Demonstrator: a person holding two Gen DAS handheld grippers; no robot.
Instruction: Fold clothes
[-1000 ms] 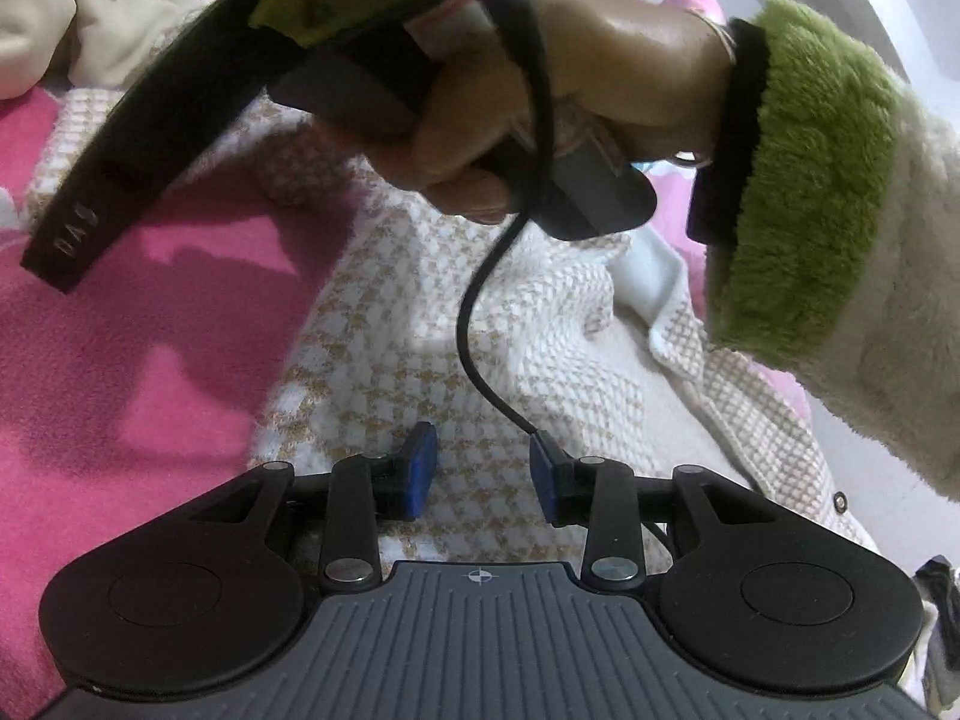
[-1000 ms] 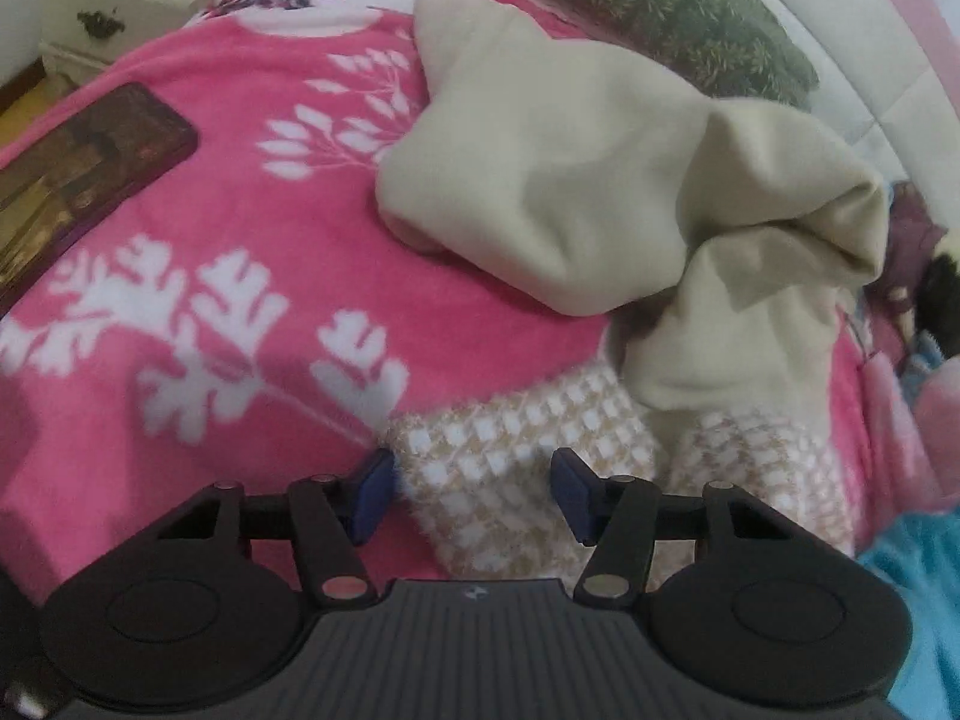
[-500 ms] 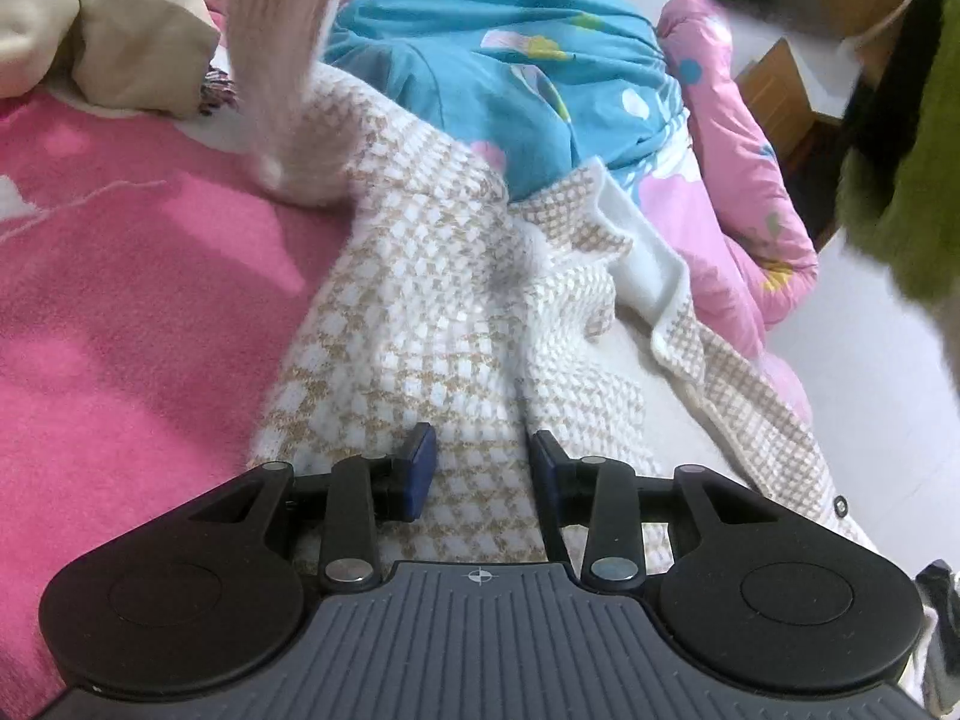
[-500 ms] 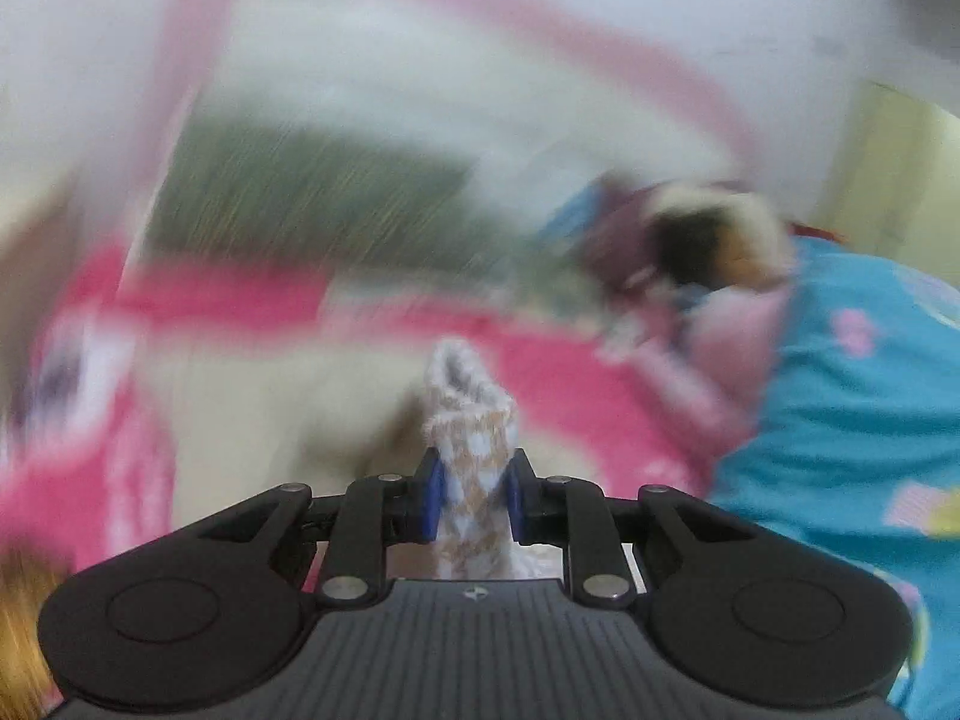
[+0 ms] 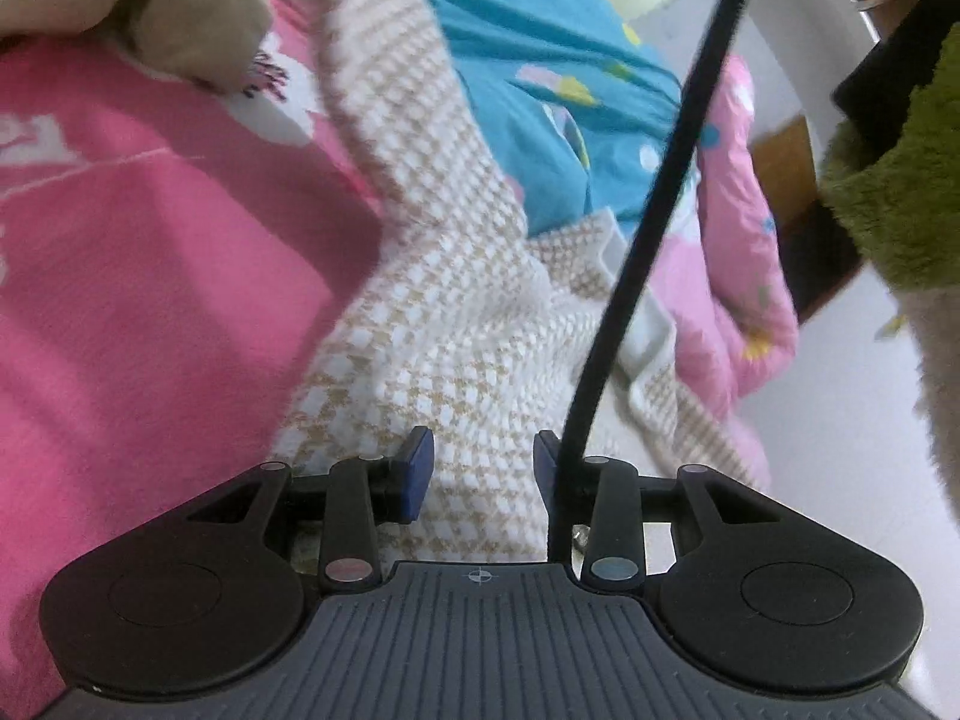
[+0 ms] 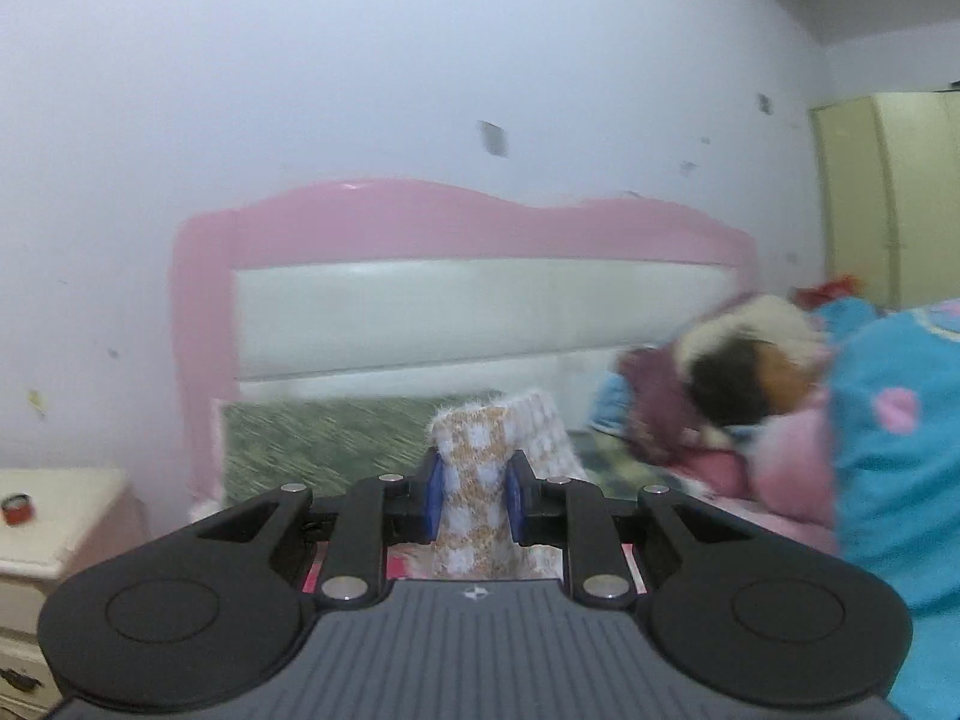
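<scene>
**Checked knit pinched in right gripper, left one hovers part-open**

My right gripper [image 6: 474, 501] has its blue pads [image 6: 433, 504] clamped on a fold of the beige-and-white checked knit garment [image 6: 480, 480]. The cloth bunches up btwn the pads and pokes out above them, fuzzy at the top edge. The gripper points roughly level toward a pink-and-white headboard [image 6: 468, 276], w/ a green patterned pillow [image 6: 324, 450] just below it.

My left gripper [image 5: 477, 474] sits w/ fingers partly apart, a clear gap btwn the two blue pads [image 5: 417, 468]. Garment lies beneath and ahead of them; can't tell if the pads touch it, but they aren't pressing on it. A black cable [image 5: 654, 228] runs up from beside the right-hand pad.

In the left wrist view the checked garment [image 5: 456, 312] spreads over a pink blanket [image 5: 156, 276] on the bed, one strip of it pulled up and away toward the top of frame, blurred. It lies beside a blue printed quilt [image 5: 540, 66]. A cream garment [image 5: 180, 12] is heaped top left. A green fleece sleeve [image 5: 894, 180] shows at right.
</scene>
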